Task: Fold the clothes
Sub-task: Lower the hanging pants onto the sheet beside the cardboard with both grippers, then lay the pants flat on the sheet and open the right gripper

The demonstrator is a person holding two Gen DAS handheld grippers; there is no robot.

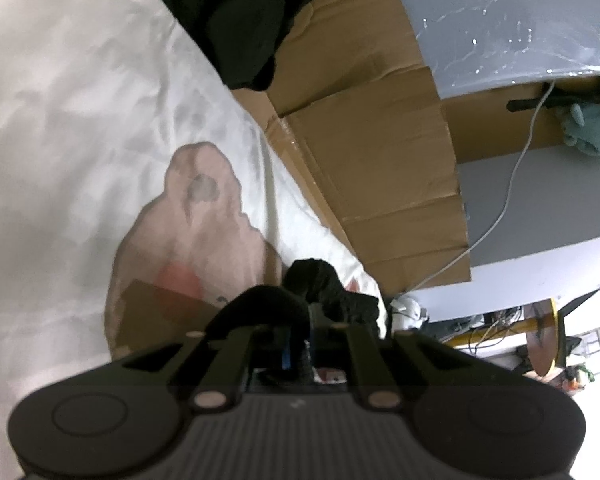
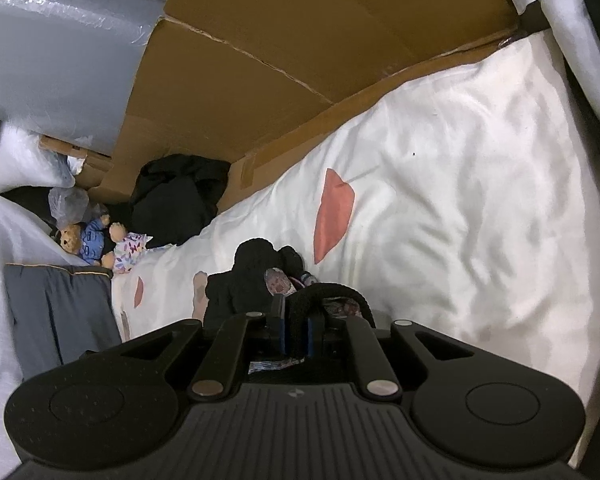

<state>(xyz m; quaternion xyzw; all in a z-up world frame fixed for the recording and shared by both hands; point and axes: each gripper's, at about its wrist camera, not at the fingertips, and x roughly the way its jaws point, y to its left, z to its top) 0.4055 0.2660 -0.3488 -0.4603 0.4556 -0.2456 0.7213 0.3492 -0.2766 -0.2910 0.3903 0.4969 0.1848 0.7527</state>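
A small black garment (image 2: 248, 280) with a patterned patch lies bunched on the white bedsheet (image 2: 460, 200), just ahead of my right gripper (image 2: 297, 334). A strand of the black cloth sits between its blue pads (image 2: 283, 336), which stand close together on it. In the left wrist view the same black garment (image 1: 320, 284) is heaped over the fingertips of my left gripper (image 1: 298, 344). That gripper is shut on the cloth, and its pads are mostly hidden by the fabric. The sheet (image 1: 80, 120) there carries a pale pink print.
Flattened cardboard (image 1: 372, 168) lines the far edge of the bed. A heap of dark clothes (image 2: 176, 196) rests against it. Two teddy bears (image 2: 88, 240) and a grey cushion (image 2: 60, 320) lie at the left. A white cable (image 1: 512, 184) hangs over the cardboard.
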